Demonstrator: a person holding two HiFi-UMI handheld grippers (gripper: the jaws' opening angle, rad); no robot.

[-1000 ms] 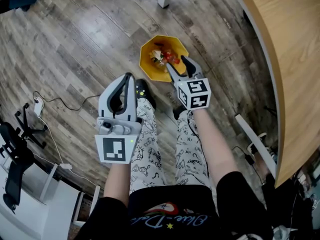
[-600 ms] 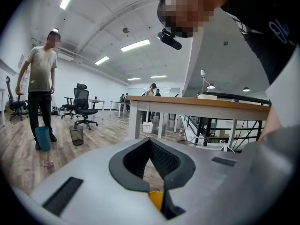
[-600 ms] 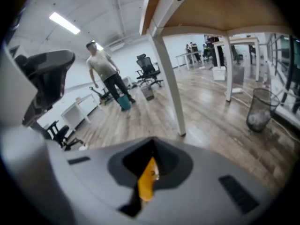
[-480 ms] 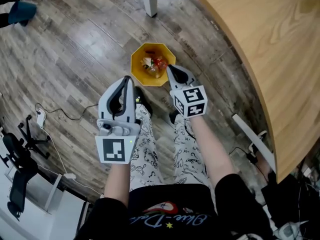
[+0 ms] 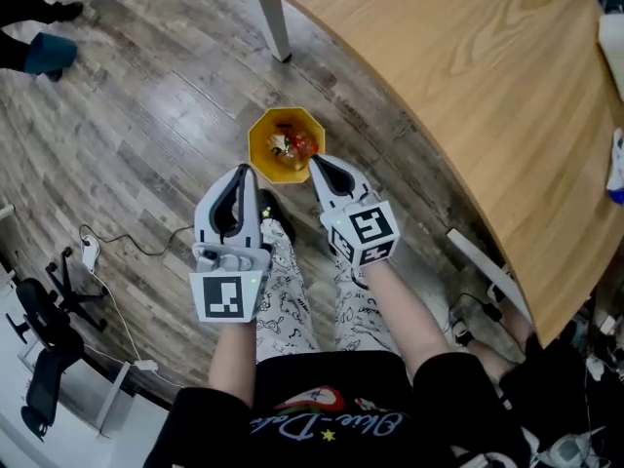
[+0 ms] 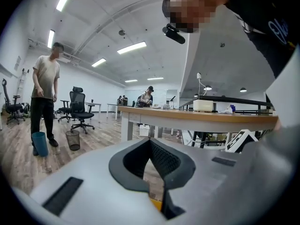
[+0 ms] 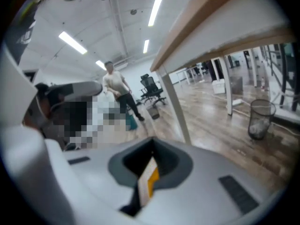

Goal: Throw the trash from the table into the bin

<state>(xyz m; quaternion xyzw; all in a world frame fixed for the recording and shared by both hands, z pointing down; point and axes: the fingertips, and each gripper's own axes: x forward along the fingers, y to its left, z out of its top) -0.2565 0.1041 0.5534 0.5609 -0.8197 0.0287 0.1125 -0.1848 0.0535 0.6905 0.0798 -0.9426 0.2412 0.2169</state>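
Note:
The yellow eight-sided bin [image 5: 261,136] stands on the wood floor near the table's edge, with red and pale wrappers [image 5: 293,147] inside. My left gripper [image 5: 244,171] hangs just below the bin's near left rim. My right gripper [image 5: 316,161] hangs by its near right rim. Both are shut with nothing between the fingers. In the left gripper view my left gripper [image 6: 151,140] has its tips meeting, and a sliver of yellow shows through the gap behind them. In the right gripper view my right gripper [image 7: 151,145] is shut too, and the bin [image 7: 151,181] peeks through its gap.
The curved wooden table [image 5: 468,76] fills the upper right, its white leg [image 5: 269,19] behind the bin. A white and blue item [image 5: 615,169] lies at its far right. A person [image 6: 45,102] stands by a blue bucket [image 6: 40,143] and a mesh basket [image 6: 72,139]. Cables [image 5: 102,261] trail at left.
My right gripper stood open above the bin a second ago and is now shut. Both grippers have lifted away from the bin, and more of the table has come into the head view.

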